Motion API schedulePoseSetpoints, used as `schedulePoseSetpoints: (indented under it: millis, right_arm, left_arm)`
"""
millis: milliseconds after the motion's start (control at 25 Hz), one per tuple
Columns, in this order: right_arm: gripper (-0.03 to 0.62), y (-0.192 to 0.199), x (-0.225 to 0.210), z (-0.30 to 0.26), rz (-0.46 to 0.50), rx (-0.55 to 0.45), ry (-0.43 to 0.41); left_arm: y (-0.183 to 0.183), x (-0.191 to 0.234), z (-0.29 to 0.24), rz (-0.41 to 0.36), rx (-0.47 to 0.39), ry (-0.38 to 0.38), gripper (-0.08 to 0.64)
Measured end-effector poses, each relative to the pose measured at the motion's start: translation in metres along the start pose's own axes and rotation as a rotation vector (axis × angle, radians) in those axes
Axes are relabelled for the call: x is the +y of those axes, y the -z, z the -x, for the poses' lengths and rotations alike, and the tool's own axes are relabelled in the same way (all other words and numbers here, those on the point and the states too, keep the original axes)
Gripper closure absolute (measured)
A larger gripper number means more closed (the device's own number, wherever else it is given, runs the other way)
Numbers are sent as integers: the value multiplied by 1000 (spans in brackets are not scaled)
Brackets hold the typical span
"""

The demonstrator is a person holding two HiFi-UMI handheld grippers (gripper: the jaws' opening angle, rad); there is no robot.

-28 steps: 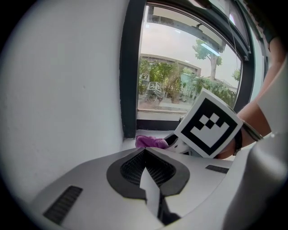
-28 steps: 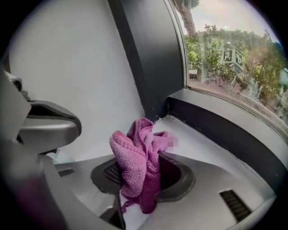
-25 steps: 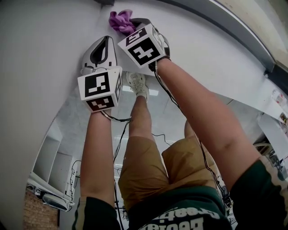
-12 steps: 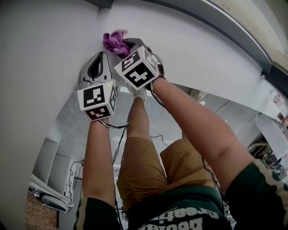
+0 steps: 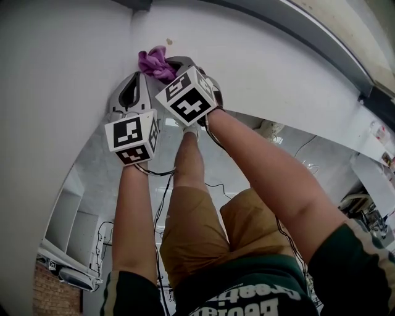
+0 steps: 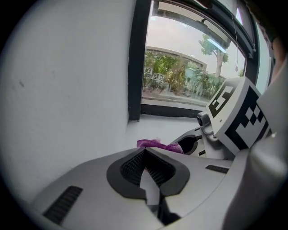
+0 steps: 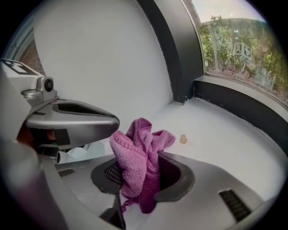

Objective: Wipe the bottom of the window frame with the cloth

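At the left of the head view, the left gripper (image 5: 132, 86) is hovering empty, its jaws pressed together on nothing, probably keeping clear of the wiping path. Just right of it, the right gripper (image 5: 174, 66) is clamping a bunched purple cloth (image 5: 154, 62), soft looped terry spilling in folds above the tips. The cloth is heading over the smooth white sill (image 7: 216, 134) toward the matte dark window frame (image 7: 243, 101) at upper right, likely lining up the wipe.

Cloth (image 5: 153, 60) half hidden behind right claw (image 5: 170, 69); window frame (image 5: 141, 4) cut by top edge.
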State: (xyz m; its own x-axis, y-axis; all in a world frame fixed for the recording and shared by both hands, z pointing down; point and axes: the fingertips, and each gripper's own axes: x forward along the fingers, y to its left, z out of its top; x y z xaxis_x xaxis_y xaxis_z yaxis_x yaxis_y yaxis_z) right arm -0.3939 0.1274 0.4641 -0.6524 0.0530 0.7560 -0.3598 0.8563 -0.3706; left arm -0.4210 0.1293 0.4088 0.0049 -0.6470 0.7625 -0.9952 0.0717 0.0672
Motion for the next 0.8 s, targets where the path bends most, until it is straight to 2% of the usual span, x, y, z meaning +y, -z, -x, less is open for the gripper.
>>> schedulePoseSetpoints:
  millis: [440, 800]
  right_arm:
    - [426, 9, -25, 16, -44, 15, 31]
    - [426, 24, -38, 35, -64, -18, 55]
  left_arm:
    - [-8, -19, -1, -32, -8, 27, 560]
    - [-11, -49, -11, -66, -6, 63, 560]
